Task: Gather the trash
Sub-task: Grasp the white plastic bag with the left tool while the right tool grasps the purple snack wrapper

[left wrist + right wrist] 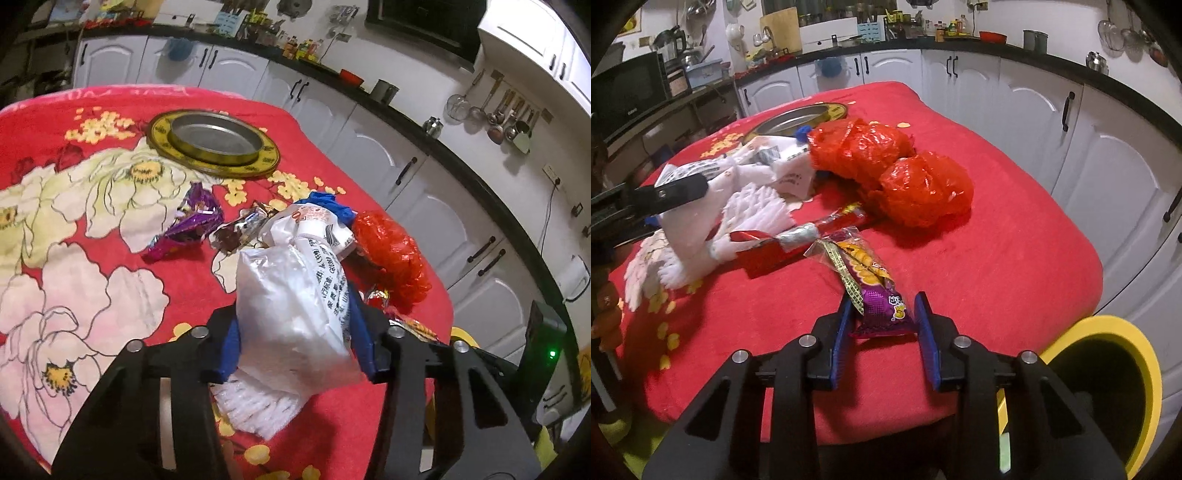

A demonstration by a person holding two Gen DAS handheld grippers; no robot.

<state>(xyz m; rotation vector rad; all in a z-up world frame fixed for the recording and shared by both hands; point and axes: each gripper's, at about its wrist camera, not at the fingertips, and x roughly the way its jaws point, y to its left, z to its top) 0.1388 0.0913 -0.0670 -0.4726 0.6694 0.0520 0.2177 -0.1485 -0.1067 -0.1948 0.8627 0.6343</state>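
Observation:
My left gripper [295,325] is shut on a crumpled white plastic bag [291,306], which fills the gap between its blue pads. Under it lies a white foam net [255,406]. In the right wrist view the left gripper's finger [679,190] shows at the left against the same white bag [753,170]. My right gripper [884,306] is shut on the near end of a purple snack wrapper [875,295] lying on the red blanket [997,258]. A crumpled red plastic bag [886,166] lies behind, with red stick wrappers [842,216] beside the foam.
A purple foil wrapper [192,225] and a brown one [240,229] lie mid-table. A round metal tray with a yellow rim [214,142] sits at the far side. A yellow-rimmed bin [1137,369] stands below the table's right corner. White cabinets [1108,184] run close behind.

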